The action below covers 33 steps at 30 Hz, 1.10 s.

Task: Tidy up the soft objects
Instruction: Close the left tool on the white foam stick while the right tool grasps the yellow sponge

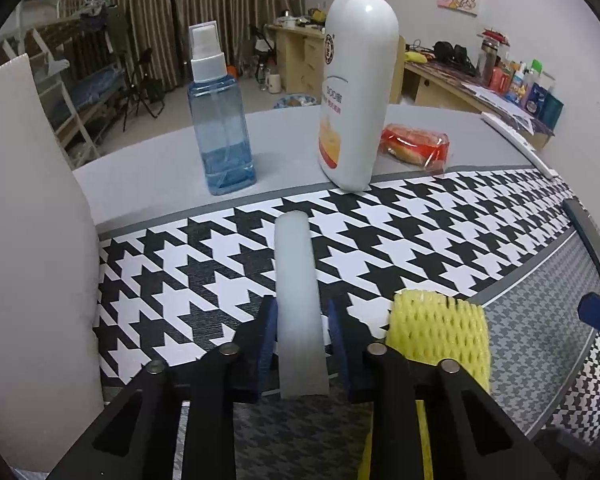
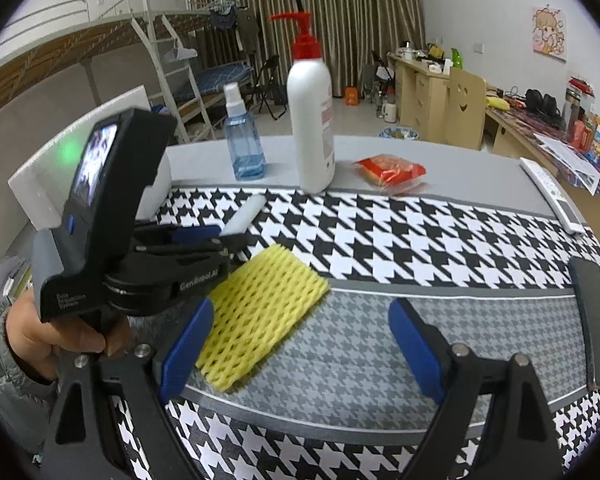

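1. The left gripper [image 1: 302, 332] is clenched on a pale, translucent white foam stick [image 1: 298, 300]; its blue-padded fingers [image 1: 269, 332] press both sides of the stick's near half, and the far end juts out over the black-and-white houndstooth cloth [image 1: 420, 232].
2. In the right wrist view the same left gripper [image 2: 204, 236] shows from the side, carried in a bare hand [image 2: 60, 336] near the table's left edge, with the stick [image 2: 246, 212] pointing toward the far edge.
3. The right gripper [image 2: 300, 344] is released, its blue pads [image 2: 414, 348] spread wide with nothing between them, hovering over the grey houndstooth band [image 2: 460, 320] of the cloth near the table's front edge.
4. A yellow foam net sleeve [image 2: 260, 316] lies flat on that grey band, just beside the right gripper's left pad and just right of the left gripper; the left wrist view shows it [image 1: 440, 332] beside the left gripper's right finger.
5. Along the table's far edge, on the bare grey tabletop [image 1: 160, 168], stand a blue transparent spray bottle with a white nozzle [image 1: 220, 120] and a tall white bottle with a red top [image 1: 356, 88], whose base touches the cloth's far border.
6. A red plastic-wrapped snack packet [image 1: 416, 146] lies just right of the white bottle.
7. A white foam board [image 1: 28, 240] stands upright at the table's left edge.
8. A dark phone [image 2: 592, 320] lies near the right edge, and a white remote [image 2: 552, 196] at the far right corner.
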Each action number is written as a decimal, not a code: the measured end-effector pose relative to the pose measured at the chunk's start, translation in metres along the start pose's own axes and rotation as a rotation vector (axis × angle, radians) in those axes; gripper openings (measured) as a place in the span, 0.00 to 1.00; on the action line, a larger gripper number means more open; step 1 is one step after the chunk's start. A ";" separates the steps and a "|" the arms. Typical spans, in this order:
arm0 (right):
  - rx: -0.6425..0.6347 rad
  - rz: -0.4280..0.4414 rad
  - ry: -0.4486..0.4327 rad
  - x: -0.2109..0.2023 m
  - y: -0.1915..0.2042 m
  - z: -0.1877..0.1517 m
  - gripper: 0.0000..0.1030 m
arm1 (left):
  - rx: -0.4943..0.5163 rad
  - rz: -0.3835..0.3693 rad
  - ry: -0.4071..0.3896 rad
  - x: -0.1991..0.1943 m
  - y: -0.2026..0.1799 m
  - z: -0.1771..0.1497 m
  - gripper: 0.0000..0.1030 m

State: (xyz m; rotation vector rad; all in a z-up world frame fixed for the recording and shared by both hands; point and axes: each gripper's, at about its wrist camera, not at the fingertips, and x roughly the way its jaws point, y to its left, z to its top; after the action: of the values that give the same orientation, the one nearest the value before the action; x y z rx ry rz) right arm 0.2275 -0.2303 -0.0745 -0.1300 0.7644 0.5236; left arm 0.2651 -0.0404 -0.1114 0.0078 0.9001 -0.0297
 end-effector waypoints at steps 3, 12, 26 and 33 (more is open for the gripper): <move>-0.005 0.008 0.017 0.004 0.003 -0.001 0.89 | 0.003 0.003 -0.002 0.000 0.001 0.000 0.23; -0.017 0.014 0.025 0.006 0.009 -0.002 0.89 | 0.006 -0.010 -0.003 -0.001 0.001 0.000 0.23; -0.014 0.039 0.046 0.014 0.010 -0.003 0.89 | 0.019 -0.038 -0.031 -0.006 0.000 0.000 0.38; -0.007 0.063 0.087 0.025 0.012 -0.005 0.82 | 0.023 -0.016 -0.023 0.001 -0.002 -0.001 0.38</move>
State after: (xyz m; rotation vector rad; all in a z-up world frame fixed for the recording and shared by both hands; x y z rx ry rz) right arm 0.2339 -0.2112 -0.0946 -0.1363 0.8532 0.5836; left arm 0.2650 -0.0428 -0.1123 0.0213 0.8767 -0.0551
